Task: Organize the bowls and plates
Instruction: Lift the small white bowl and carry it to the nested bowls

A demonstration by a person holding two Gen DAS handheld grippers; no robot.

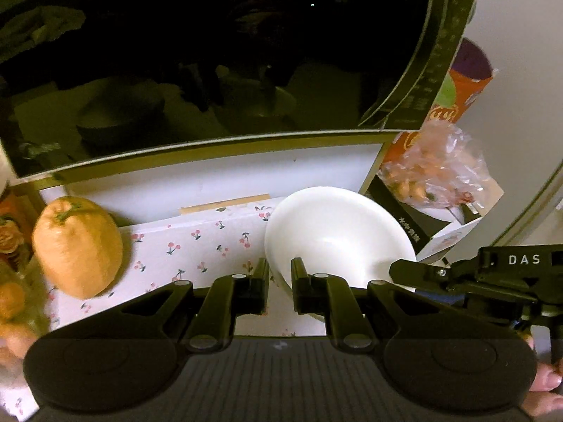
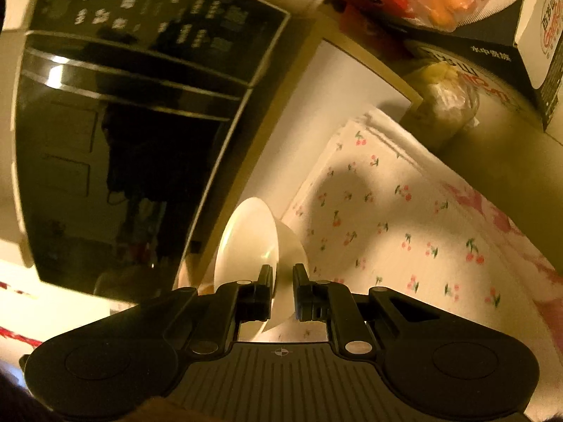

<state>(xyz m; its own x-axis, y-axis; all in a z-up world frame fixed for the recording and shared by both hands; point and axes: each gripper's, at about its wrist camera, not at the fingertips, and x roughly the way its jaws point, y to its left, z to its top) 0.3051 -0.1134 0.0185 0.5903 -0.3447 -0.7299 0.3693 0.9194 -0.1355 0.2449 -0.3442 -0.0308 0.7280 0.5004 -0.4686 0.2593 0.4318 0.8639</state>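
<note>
A white bowl (image 1: 337, 232) hangs tilted just above the cherry-print cloth (image 1: 197, 246), in front of the microwave. My left gripper (image 1: 280, 276) is shut on the bowl's near rim, one finger inside and one outside. From the right, my right gripper (image 1: 399, 268) reaches the bowl's right rim. In the right wrist view the same white bowl (image 2: 246, 242) is seen almost edge-on, and my right gripper (image 2: 283, 279) is shut on its thin wall. The left gripper is hidden in that view.
A microwave with a black glass door (image 1: 211, 52) stands close behind the bowl. A large orange citrus fruit (image 1: 77, 246) lies on the cloth at the left. A plastic bag of small oranges (image 1: 436, 176) rests on a black box (image 1: 404, 218) at the right.
</note>
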